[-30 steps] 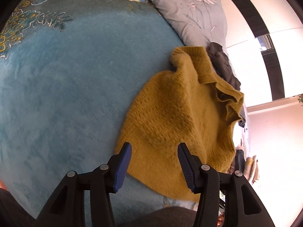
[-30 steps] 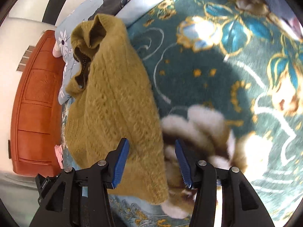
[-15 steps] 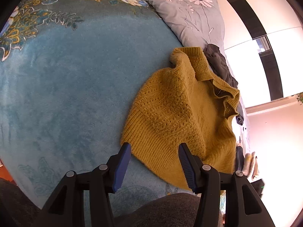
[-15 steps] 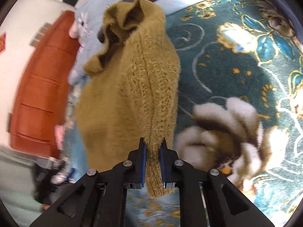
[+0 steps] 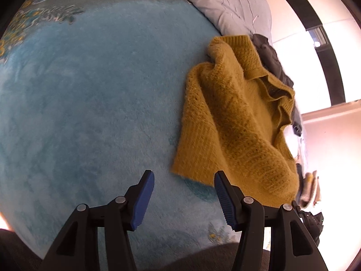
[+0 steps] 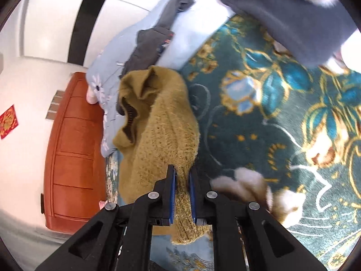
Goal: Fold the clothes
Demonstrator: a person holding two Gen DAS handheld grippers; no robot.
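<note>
Because the fold needs its two near corners lifted together, the mustard-yellow knitted sweater [image 5: 237, 122] lies spread on the teal plush floral blanket [image 5: 90, 103] with one hem corner already pinched. That corner sits between the blue pads of the right gripper [image 6: 182, 180], whose jaws are clamped tight on the knit, so the fabric rises in a ridge from the blanket toward them. Near the sweater's other hem corner the left gripper [image 5: 183, 197] hovers with jaws apart and widening, nothing between them; judging by this, it is lining up for the free corner. Beyond the sweater's collar a pale grey daisy-print quilt [image 5: 225, 2] is bunched, with a dark grey garment [image 6: 149, 47] on it. Past the quilt stands a reddish-brown wooden headboard [image 6: 72, 149] against a white wall.
</note>
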